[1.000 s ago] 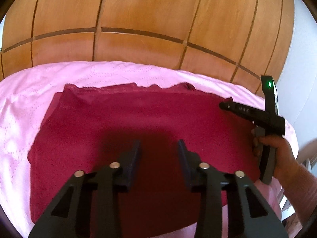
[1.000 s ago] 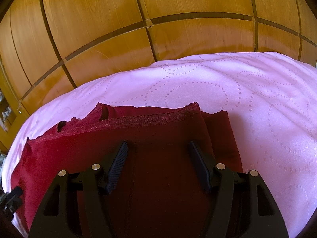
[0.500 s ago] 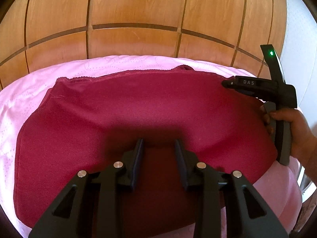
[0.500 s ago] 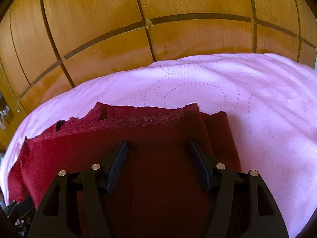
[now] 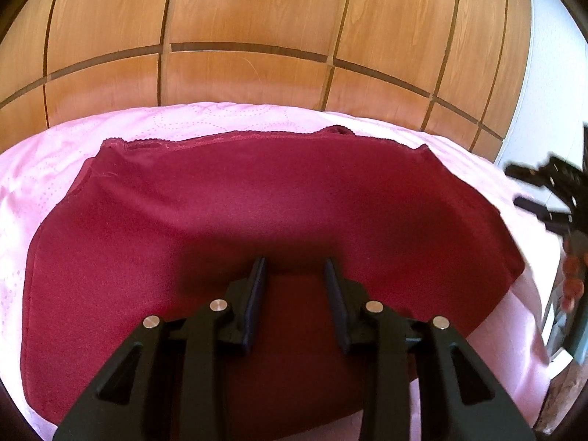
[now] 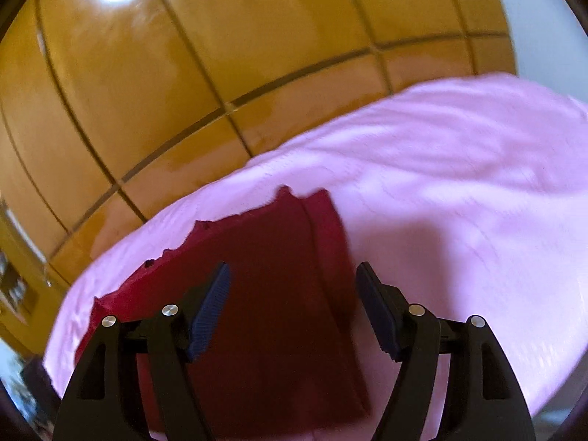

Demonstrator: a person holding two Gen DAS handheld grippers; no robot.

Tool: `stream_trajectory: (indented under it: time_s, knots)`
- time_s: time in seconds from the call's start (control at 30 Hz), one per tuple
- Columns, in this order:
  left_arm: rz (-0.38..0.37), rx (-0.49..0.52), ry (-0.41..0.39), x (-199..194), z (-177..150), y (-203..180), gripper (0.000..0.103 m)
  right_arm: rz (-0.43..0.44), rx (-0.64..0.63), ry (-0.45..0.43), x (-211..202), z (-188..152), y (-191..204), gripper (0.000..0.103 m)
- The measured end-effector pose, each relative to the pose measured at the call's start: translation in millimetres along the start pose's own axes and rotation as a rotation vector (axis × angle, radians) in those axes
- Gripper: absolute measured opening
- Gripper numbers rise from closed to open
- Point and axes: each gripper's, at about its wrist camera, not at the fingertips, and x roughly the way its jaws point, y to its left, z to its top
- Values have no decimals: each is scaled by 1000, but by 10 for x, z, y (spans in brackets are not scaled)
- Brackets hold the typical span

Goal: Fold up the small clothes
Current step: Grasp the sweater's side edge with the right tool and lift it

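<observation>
Lying flat on a pink bedspread (image 5: pixel 228 125), a dark red garment (image 5: pixel 257 198) was the landmark for everything else. It was spread wide, its lace-trimmed edge (image 5: pixel 205 141) on the side farthest from the cameras, toward a wall of wooden panels (image 5: pixel 257 36). The left gripper (image 5: pixel 294 268) hovered over the garment's near middle, its fingers parted and empty, with cloth visible between them. The right gripper (image 6: pixel 292 275) sat above the garment's right-hand end, fingers spread wider and also empty; that view was blurred. There a vertical line ran beside the garment's right edge (image 6: pixel 330 242); whether it was a seam or a folded-in side could not be told. From the left view the right gripper appeared as a blurred dark shape just off the garment's right side. Judging by this, the garment looked smoothed out and perhaps partly folded, with the main folds not yet done.
</observation>
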Motion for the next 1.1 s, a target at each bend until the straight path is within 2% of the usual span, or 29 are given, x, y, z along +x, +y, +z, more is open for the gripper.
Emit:
stream_trajectory:
  time_s: [0.1,0.3,0.4,0.47,0.6,0.73,0.9,1.1]
  knots:
    - [-22,-17,-1,-41,18,30,39,1,32,27,-167,-100,-133,70]
    - [-74,-28,-21,-188,45,15,39,76,126,104,-355,-370,-259,70]
    - [-101,6,-45,-260,49,-54,39,155,200,165,-324,-507,-292,70]
    - [-91,33,-32,-232,21,-91,39,211,261,219,-233,-618,-295,70]
    - [-81,-15,16,-130,-38,13,34,297,366,304,-64,-808,-250,70]
    - [-85,-27,21,-83,-78,55,32,288,327,276,2,-807,-176,70]
    - [-80,-19,18,-88,-105,51,32,265,282,195,94,-640,-124,70]
    - [-79,-15,19,-94,-121,57,32,252,387,123,348,-370,-290,70]
